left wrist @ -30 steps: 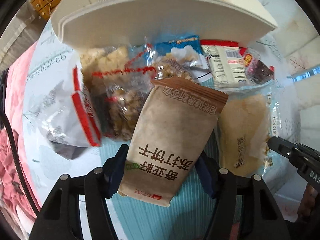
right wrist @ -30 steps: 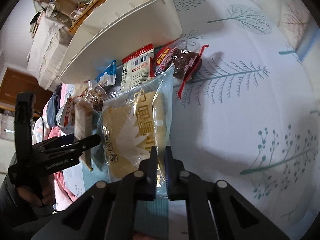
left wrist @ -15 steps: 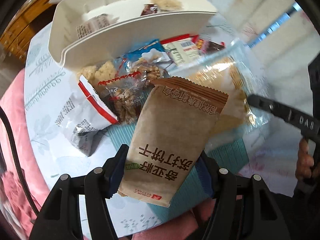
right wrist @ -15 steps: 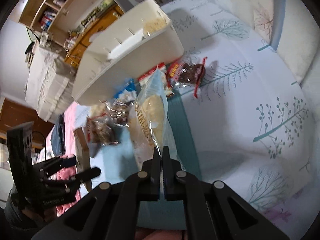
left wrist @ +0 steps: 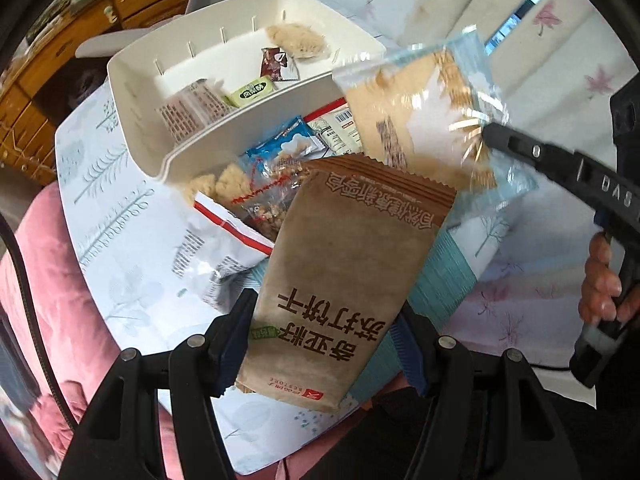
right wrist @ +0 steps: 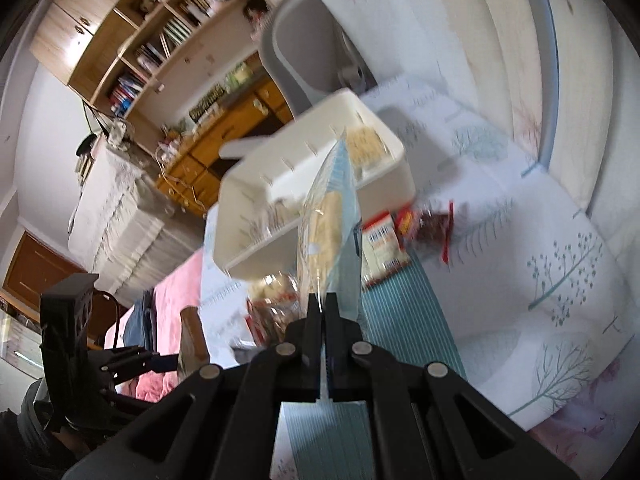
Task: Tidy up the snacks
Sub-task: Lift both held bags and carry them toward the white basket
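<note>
My left gripper (left wrist: 324,332) is shut on a brown paper cracker packet (left wrist: 344,272) and holds it up above the table. My right gripper (right wrist: 323,304) is shut on the edge of a clear bag of pale biscuits (right wrist: 330,224); it also shows in the left wrist view (left wrist: 424,108), lifted in the air near the white bin (left wrist: 132,92). The bin (right wrist: 240,248) holds several small snacks. More snack packs (left wrist: 260,196) lie on the table in front of the bin.
A teal striped mat (right wrist: 400,312) lies on the tree-print tablecloth (right wrist: 560,280). A red-wrapped snack (right wrist: 436,224) and a white barcode pack (right wrist: 384,244) lie beside the bin. A grey chair (right wrist: 304,52) and wooden shelves (right wrist: 160,40) stand behind the table.
Both grippers have risen from the table with their packets. The clear biscuit bag has come off the mat and now hangs near the bin's rim.
</note>
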`<state>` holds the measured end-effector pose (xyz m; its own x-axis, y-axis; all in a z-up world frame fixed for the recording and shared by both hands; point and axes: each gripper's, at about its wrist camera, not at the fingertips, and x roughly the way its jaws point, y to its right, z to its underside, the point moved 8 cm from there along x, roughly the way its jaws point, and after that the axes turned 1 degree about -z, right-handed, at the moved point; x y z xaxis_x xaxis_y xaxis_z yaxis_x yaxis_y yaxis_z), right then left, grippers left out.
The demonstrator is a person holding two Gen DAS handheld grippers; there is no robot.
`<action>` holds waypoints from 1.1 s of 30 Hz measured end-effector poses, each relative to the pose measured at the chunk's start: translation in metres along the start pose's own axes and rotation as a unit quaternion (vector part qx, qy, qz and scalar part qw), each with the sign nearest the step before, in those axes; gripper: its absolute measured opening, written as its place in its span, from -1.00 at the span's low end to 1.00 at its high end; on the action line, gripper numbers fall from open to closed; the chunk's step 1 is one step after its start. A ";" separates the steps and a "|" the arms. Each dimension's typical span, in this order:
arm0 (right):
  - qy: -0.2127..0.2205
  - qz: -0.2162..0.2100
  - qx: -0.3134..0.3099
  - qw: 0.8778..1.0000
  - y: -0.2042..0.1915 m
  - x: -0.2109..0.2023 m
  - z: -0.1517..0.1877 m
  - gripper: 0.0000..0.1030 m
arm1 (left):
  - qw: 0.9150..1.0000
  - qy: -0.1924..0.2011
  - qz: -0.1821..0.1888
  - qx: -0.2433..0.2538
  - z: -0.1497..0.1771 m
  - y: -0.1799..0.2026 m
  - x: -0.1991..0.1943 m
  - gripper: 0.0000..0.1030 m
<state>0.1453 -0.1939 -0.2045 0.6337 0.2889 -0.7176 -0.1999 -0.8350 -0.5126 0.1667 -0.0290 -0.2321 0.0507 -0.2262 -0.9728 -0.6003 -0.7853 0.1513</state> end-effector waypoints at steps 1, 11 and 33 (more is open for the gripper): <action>0.009 0.001 0.000 1.000 -0.004 -0.003 -0.004 -0.98 | 1.000 -0.002 0.000 0.002 -0.001 -0.001 -0.002 0.23; 0.070 0.006 -0.011 0.997 -0.032 -0.019 -0.047 -0.98 | 1.000 -0.004 -0.001 0.007 -0.027 -0.036 -0.029 0.23; 0.058 0.013 -0.067 0.996 -0.045 0.048 -0.133 -0.98 | 0.995 0.026 0.028 -0.097 -0.139 -0.096 -0.013 -0.33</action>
<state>0.2841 -0.2051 -0.1529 0.7137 0.2169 -0.6661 -0.1211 -0.8983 -0.4223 0.3350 -0.0307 -0.2092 0.0662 -0.2983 -0.9522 -0.4383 -0.8660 0.2408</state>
